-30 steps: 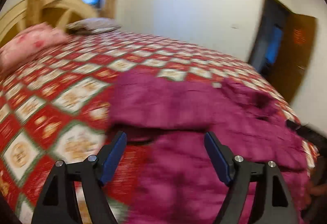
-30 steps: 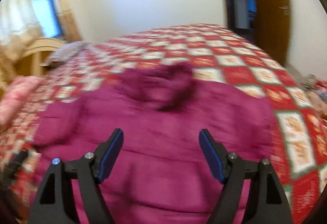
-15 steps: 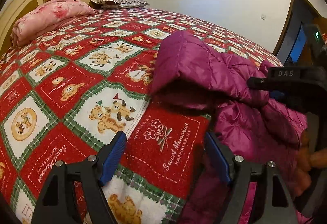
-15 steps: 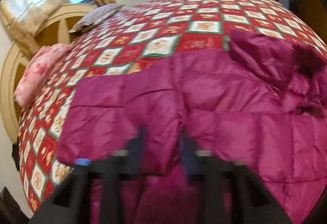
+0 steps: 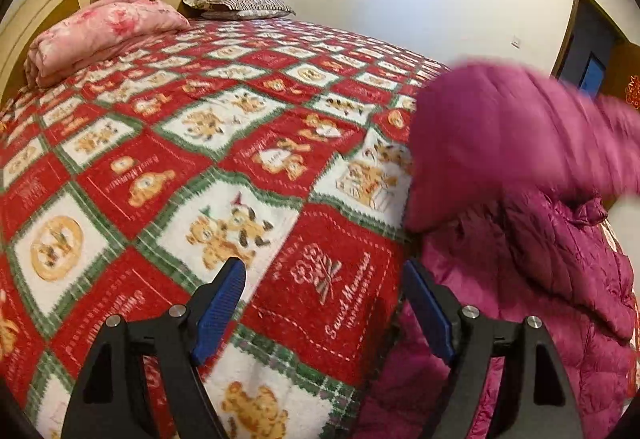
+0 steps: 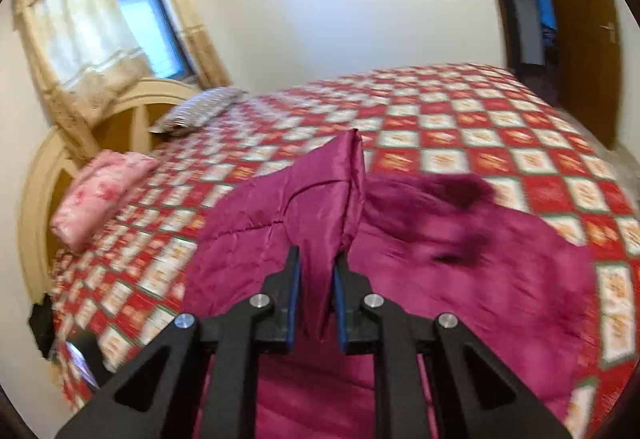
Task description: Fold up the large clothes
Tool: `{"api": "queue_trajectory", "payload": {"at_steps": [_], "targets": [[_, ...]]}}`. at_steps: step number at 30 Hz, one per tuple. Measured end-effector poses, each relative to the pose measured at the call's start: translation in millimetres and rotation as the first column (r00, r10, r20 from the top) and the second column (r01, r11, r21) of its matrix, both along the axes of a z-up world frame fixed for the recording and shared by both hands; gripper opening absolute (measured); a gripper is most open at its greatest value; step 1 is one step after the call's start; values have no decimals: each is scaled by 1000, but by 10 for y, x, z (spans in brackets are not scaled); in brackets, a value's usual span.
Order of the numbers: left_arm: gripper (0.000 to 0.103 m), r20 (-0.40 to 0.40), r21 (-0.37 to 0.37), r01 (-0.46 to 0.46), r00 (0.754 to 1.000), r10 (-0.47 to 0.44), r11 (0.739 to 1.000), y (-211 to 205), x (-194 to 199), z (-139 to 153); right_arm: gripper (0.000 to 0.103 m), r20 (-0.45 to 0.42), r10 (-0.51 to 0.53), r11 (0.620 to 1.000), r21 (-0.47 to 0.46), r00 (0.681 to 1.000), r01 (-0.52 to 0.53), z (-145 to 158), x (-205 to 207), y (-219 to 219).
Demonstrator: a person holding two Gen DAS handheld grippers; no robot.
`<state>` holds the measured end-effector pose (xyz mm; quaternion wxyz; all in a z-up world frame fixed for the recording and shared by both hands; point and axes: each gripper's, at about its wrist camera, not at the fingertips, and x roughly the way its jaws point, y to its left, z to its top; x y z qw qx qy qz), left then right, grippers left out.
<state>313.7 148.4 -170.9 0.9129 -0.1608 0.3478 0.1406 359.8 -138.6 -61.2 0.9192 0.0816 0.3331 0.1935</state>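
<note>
A second ago the right gripper (image 6: 314, 281) stood wide over the flat magenta jacket (image 6: 460, 259); now its jaws are closing on a pinched fold of the jacket's edge, fabric pressed between the blue pads and standing up in a ridge at frame centre. In the left wrist view that lifted part shows as a blurred flap at right, raised off the bedspread where half a second ago it lay draped lower. Judgement: the first fold has begun, one side being carried over the body of the jacket. The left gripper (image 5: 326, 305) is spread apart with nothing between its pads; it sits low in frame over a red square of the bedspread (image 5: 160, 167), the jacket's edge just beside its right finger. The rest of the jacket lies on the bed at lower right of both views. Surface: a soft red, white and green checked bedspread with bear prints. Room: a rolled pink quilt (image 5: 100, 33) and a striped pillow (image 5: 240, 3) at upper left by the arched headboard (image 6: 132, 111), a curtained window (image 6: 136, 7), a brown door (image 6: 580, 31) at upper right.
</note>
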Motion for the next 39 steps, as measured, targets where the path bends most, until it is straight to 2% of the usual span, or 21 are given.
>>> {"api": "queue_trajectory", "payload": {"at_steps": [2, 6, 8, 9, 11, 13, 15, 17, 18, 20, 23, 26, 28, 31, 33, 39], "targets": [[81, 5, 18, -3, 1000, 3, 1000, 1, 17, 109, 17, -41, -65, 997, -37, 997, 63, -225, -21, -288], [81, 58, 60, 8, 998, -11, 998, -83, 82, 422, 17, -182, -133, 991, -39, 974, 128, -800, 50, -663], [81, 61, 95, 29, 997, -35, 995, -162, 171, 527, 25, -239, -144, 990, -46, 960, 137, -1046, 94, -716], [81, 58, 125, 51, 997, -58, 991, -245, 245, 589, 33, -254, -150, 989, -44, 956, 143, -1093, 103, -749], [81, 49, 164, 82, 995, -91, 983, -349, 349, 647, 39, -273, -165, 986, -12, 948, 168, -1138, 97, -838], [81, 48, 210, 123, 990, -136, 970, -486, 460, 720, 42, -238, -249, 968, -23, 939, 250, -968, 8, -981], [81, 65, 258, 150, 983, -172, 954, -636, 580, 803, 44, -108, -328, 945, -45, 938, 325, -674, -109, -1027], [81, 77, 291, 168, 977, -198, 942, -776, 702, 858, 44, -20, -332, 940, -87, 943, 329, -476, -117, -942], [81, 82, 307, 187, 972, -222, 933, -875, 813, 870, 44, -12, -302, 948, -108, 953, 300, -436, -67, -857], [81, 63, 316, 203, 970, -234, 927, -1009, 996, 832, 43, -23, -235, 964, -130, 972, 230, -451, 39, -671], [81, 21, 332, 210, 973, -230, 920, -1149, 1199, 690, 40, -56, -156, 972, -188, 986, 143, -627, 195, -405], [81, -45, 373, 221, 974, -220, 901, -1249, 1342, 431, 38, -126, -135, 968, -227, 983, 104, -947, 299, -323], [81, -89, 383, 225, 974, -207, 896, -1256, 1401, 229, 36, -138, -139, 964, -246, 981, 102, -1081, 298, -358], [82, -117, 350, 239, 970, -211, 906, -1228, 1435, 1, 36, -146, -129, 964, -249, 981, 90, -1187, 289, -364], [87, -140, 337, 237, 970, -201, 911, -1205, 1483, -36, 36, -143, -124, 963, -255, 982, 85, -1203, 280, -378], [92, -161, 298, 237, 967, -196, 925, -1178, 1532, -126, 36, -135, -127, 961, -263, 983, 88, -1212, 290, -345]]}}
